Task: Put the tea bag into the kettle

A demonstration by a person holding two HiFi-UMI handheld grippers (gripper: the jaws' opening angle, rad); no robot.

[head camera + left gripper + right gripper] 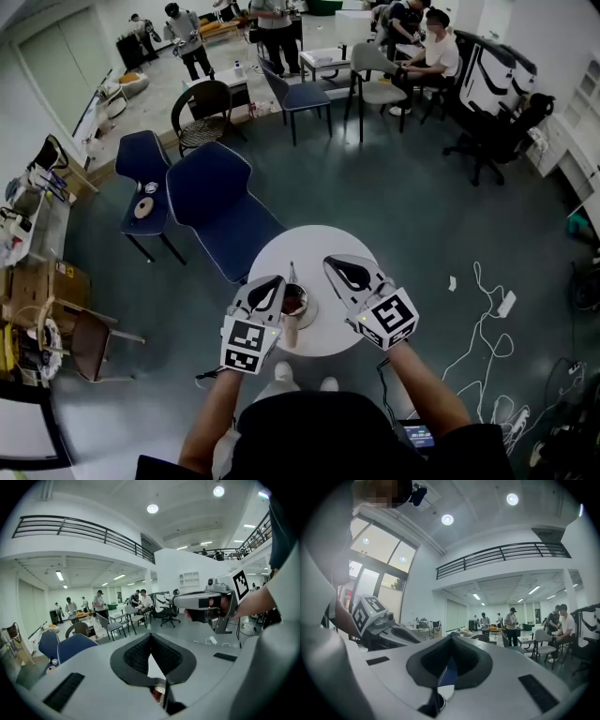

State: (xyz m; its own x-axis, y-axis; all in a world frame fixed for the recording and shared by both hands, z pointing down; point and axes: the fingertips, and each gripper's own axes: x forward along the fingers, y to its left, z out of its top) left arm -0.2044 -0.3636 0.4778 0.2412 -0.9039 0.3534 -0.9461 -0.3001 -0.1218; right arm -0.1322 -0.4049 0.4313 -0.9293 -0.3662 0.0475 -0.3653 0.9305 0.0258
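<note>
Seen from the head: kettle (296,302) centred on round white table (328,246), left gripper (272,289) at 9 o'clock, right gripper (339,270) at 3, both with jaws pressed together. Glimpsed only below the left jaws: kettle rim, something red inside. Blue chair (220,202) at 11, people at 12.

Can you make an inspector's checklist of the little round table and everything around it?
Surface: round white table, mostly bare.
Job's things: kettle stands on the table, top open, reddish inside; no tea bag seen.
Clutter: nothing seen for sure.
Grippers: left gripper jaws together, nothing between them, right beside the kettle; right gripper jaws together, nothing between them, over the table.
Cables: white cables lie loose on the floor to the right of the table.
Surroundings: blue chairs beyond the table; people at far desks.
</note>
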